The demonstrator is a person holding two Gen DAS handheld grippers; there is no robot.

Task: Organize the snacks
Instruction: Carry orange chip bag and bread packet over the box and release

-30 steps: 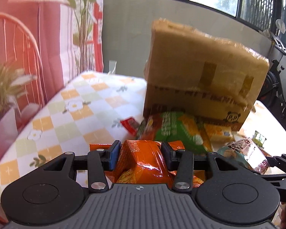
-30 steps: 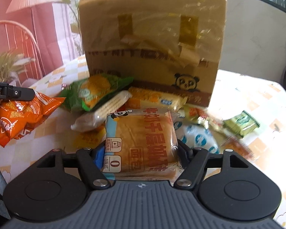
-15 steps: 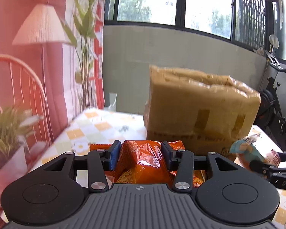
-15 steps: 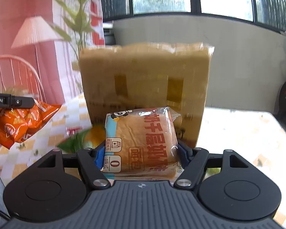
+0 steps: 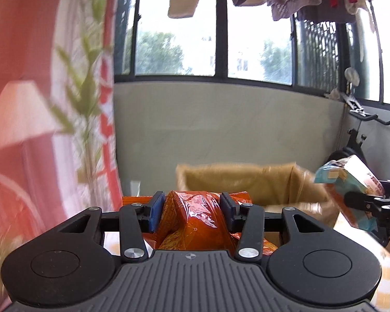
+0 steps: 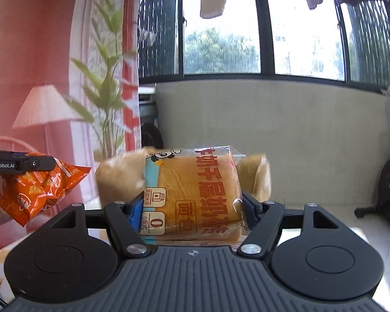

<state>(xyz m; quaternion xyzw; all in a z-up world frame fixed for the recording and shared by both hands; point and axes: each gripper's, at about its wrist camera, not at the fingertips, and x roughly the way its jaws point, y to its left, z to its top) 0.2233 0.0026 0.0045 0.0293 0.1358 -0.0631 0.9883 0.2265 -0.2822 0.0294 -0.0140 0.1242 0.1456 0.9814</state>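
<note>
Left tongs (image 5: 192, 205) clamp the orange chip bag (image 5: 197, 221), right tongs (image 6: 192, 208) clamp the bread pack (image 6: 195, 195) (both in the air), near the open cardboard box (image 5: 247, 182) rim.

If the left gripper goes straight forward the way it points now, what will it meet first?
Probably the open cardboard box, just beyond the orange snack bag the left gripper holds; it might pass above the rim, since depth is unclear.
</note>
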